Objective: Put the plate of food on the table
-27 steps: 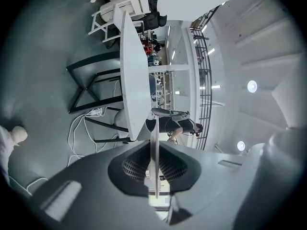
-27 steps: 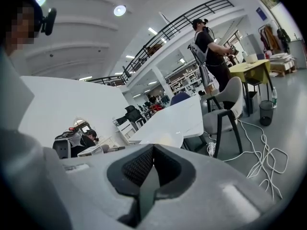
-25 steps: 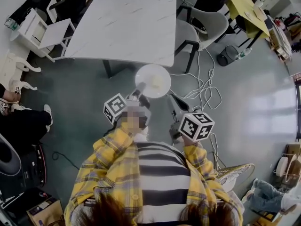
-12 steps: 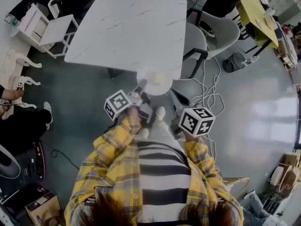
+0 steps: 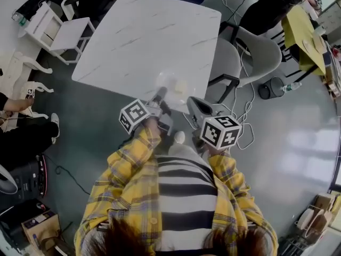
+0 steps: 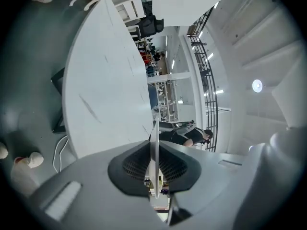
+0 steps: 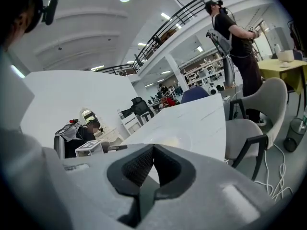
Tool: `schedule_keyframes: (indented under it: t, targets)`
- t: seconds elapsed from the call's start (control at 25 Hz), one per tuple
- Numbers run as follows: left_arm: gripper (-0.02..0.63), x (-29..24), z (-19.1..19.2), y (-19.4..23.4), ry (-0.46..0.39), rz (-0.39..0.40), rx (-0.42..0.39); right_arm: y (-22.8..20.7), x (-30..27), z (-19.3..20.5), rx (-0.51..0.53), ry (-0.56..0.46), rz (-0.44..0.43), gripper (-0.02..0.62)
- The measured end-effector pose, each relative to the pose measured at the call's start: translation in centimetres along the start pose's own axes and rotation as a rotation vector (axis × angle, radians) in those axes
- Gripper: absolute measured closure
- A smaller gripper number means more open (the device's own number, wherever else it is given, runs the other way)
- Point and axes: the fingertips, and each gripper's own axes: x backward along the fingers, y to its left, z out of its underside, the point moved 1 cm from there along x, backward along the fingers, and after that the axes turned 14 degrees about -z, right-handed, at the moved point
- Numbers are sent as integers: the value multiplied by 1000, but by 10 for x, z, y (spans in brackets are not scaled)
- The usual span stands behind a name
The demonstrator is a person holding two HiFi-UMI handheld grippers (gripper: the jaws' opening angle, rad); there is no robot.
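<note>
Carrying plate (image 5: 169, 82) forward: was over floor, now over table (image 5: 144, 36) edge; left gripper (image 5: 159, 95) clamped on rim, right gripper (image 5: 196, 106) closed, empty; set-down near

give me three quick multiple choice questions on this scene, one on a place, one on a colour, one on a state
1. Where is the plate?
A at the near edge of the big table
B on the floor
C on a chair seat

2. What colour is that table's top?
A black
B white
C red

3. How is the right gripper?
A wide open
B shut on the plate
C shut, holding nothing

Answers:
1 A, the head view shows the left gripper holding it by the rim at the table's edge.
2 B, the top is white with faint marbling.
3 C, the right gripper view shows its jaws meeting with nothing between them.
</note>
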Motion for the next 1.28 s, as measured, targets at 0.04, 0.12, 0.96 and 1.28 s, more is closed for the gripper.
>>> schedule_keyframes:
  t: [0.04, 0.12, 0.96, 1.28]
  targets:
    - [577, -8, -3, -3, -9, -1, 1, -7, -3, -6, 5, 6, -7, 598]
    - [577, -24, -9, -10, -28, -2, 0, -21, -9, -18, 14, 17, -22, 598]
    - [577, -116, -54, -35, -126, -37, -63, -100, -72, -82, 71, 102, -87, 598]
    - [575, -153, -102, -36, -124, -50, -48, -116, -121, -102, 62, 117, -68, 598]
